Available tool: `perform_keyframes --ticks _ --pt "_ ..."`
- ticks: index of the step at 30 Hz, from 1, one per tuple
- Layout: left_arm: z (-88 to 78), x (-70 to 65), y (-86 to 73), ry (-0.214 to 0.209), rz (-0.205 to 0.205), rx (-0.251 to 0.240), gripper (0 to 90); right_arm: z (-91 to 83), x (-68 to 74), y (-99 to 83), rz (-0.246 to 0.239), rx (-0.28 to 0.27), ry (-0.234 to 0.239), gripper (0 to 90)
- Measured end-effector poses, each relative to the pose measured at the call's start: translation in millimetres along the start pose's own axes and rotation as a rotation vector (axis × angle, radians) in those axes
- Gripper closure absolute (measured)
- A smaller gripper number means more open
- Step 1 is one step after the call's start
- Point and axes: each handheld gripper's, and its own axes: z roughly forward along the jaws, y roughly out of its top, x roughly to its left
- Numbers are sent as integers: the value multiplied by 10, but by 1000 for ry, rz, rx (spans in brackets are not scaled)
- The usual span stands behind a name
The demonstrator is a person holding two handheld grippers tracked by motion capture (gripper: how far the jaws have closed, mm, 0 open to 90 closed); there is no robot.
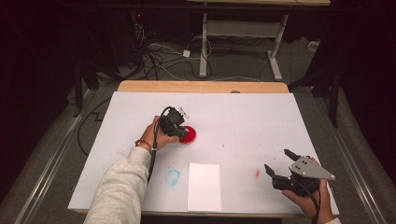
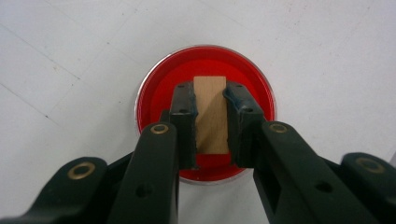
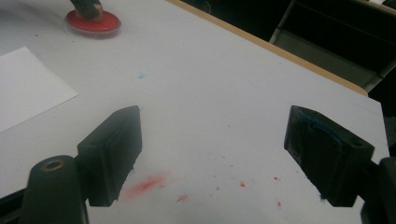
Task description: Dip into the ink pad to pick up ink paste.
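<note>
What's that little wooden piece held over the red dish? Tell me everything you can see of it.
The wooden block is a small, flat-faced rectangular piece of pale tan wood with faint grain. The left tool is shut on it, one black jaw pressing each long side, holding it over the middle of the round red ink dish. Its lower end points at the red surface; whether it touches cannot be told. From the right gripper view it shows far off at the dish.
</note>
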Motion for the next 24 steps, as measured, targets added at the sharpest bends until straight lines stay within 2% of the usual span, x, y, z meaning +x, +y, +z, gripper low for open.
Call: perform_keyframes --ticks 3,11,18,19,22,24 --pt "3 -2 -13 0 -3 -10 734 6 4 -5 -1 1 14 191" --pt "7 -18 -35 10 -1 -24 734 17 4 -7 -1 7 8 188" --pt "-11 -91 2 63 33 -7 734 8 -1 -10 -10 1 9 188" --pt "-27 -89 4 67 28 -13 734 8 -1 -10 -10 1 9 188" --pt "-128 -86 5 36 15 -64 733 2 -11 -12 -7 2 8 188" --pt "-200 -116 17 37 22 -86 733 0 -21 -13 -6 0 8 189"
